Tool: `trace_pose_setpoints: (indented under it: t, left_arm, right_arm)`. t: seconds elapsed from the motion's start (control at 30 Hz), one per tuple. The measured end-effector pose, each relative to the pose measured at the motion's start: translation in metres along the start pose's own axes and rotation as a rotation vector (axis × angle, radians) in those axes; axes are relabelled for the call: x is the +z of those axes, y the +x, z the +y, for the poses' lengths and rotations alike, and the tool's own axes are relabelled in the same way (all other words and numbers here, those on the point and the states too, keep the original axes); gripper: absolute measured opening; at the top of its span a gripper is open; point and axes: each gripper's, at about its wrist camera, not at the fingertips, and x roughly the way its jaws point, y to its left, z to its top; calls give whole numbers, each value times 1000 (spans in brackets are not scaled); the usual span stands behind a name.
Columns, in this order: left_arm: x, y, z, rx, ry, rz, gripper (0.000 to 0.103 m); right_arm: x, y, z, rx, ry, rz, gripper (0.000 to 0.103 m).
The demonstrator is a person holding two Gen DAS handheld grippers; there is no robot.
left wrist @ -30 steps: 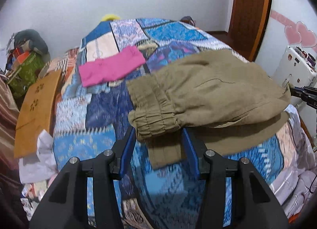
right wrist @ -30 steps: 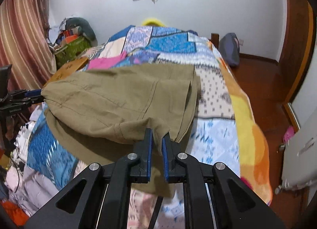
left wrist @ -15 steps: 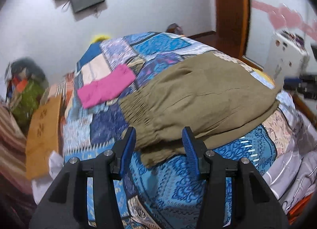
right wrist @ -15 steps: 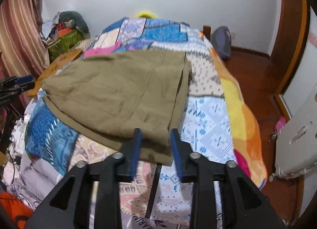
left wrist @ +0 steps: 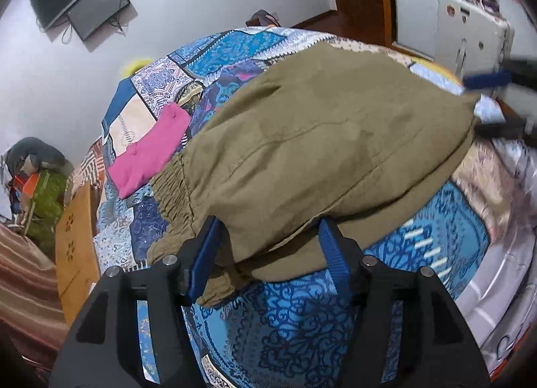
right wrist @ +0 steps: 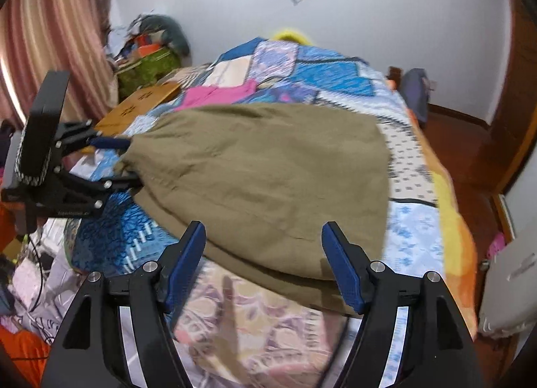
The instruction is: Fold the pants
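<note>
Covering a patchwork bed (right wrist: 339,82), folded pants (right wrist: 268,170) (both grippers (right wrist: 265,260) opening, unclamped).

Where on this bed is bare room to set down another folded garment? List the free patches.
Free: the quilt beyond the khaki pants toward the far wall, and the strip between the pants and the orange edge. Crowded: the side with the pink garment and wooden board.

Left gripper (left wrist: 268,247) angled downward, jaws opening, pads straddling cloth without pressing, right gripper (right wrist: 265,253) angled downward, jaws opening wide, pads clear of contact, both blurred
</note>
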Motion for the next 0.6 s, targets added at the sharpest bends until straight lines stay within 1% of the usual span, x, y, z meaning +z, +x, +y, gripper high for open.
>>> trace_pose_setpoints:
  t: [0.13, 0.23, 0.33, 0.37, 0.47, 0.6]
  left_arm:
    - [10, -9, 17, -36, -74, -32, 59]
    - [18, -14, 29, -45, -112, -49, 59]
    - [22, -19, 36, -88, -145, -56, 59]
    - [21, -22, 36, -108, -142, -65, 59]
    - [14, -27, 28, -126, -109, -70, 59]
    - [2, -17, 9, -127, -50, -24, 59]
  right_arm:
    - [4, 20, 17, 44, -33, 18, 68]
    - [9, 34, 26, 37, -62, 19, 68]
    - [13, 48, 33, 56, -84, 53, 68]
    - [14, 50, 35, 66, -91, 57, 68]
    - [12, 55, 41, 70, -120, 72, 68]
    - [6, 54, 42, 80, -141, 75, 68]
